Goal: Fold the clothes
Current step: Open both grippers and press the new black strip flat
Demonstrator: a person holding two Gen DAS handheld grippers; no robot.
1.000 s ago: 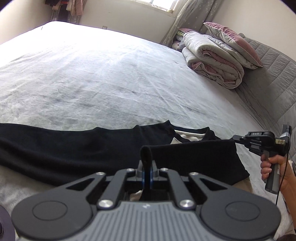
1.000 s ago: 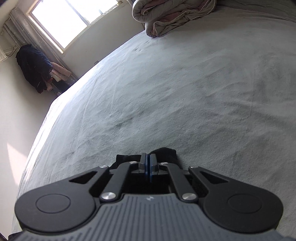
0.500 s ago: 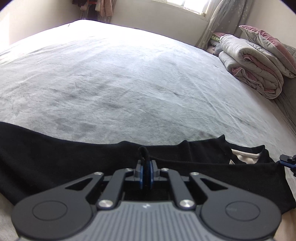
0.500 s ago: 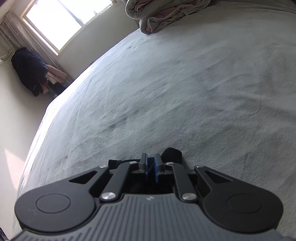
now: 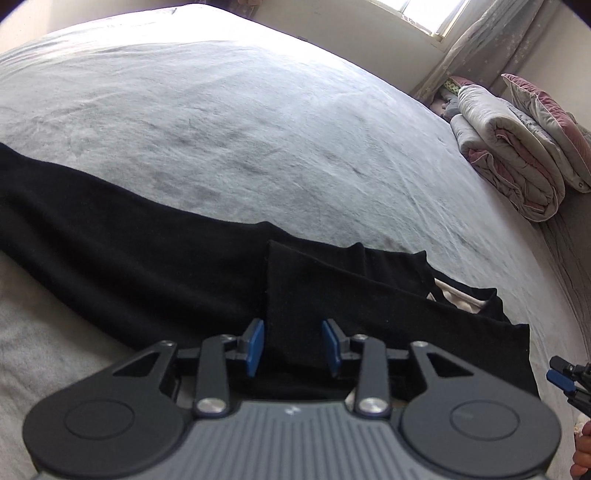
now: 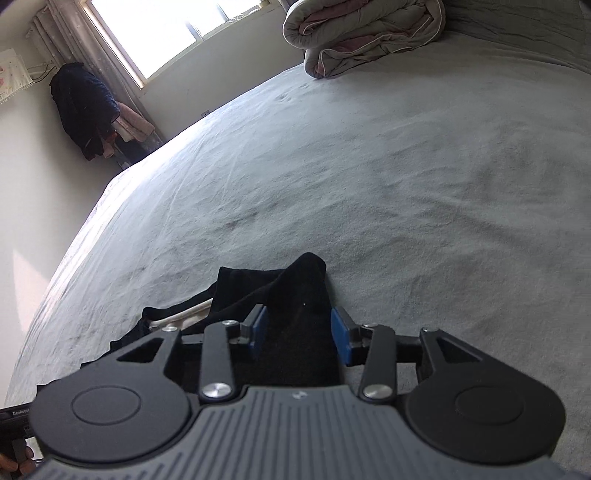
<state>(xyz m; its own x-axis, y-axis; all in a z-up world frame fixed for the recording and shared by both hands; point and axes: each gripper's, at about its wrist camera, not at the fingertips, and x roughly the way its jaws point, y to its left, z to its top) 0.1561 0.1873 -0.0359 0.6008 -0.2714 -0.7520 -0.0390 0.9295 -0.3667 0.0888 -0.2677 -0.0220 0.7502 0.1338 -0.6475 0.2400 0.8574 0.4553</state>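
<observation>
A wide bed covered in a pale grey sheet fills both views. At its far end a rolled grey-and-pink quilt lies by the headboard side, with a grey-and-pink pillow propped on it, and a window with a curtain stands behind. A dark coat hangs in the corner by the window.

A long black garment lies stretched across the near part of the bed, running from the left edge toward the right, where a cream inner lining shows at its opening. A folded-over panel of the same black cloth lies on top, reaching from the middle to the right end.

The left tongs are spreading apart, their blue pads on either side of the folded panel's edge, no longer pinching it. The right tongs are likewise spreading, with a raised peak of black cloth standing between the pads, loose rather than clamped. In the left wrist view the right tongs show at the right edge, beside the garment's end.
</observation>
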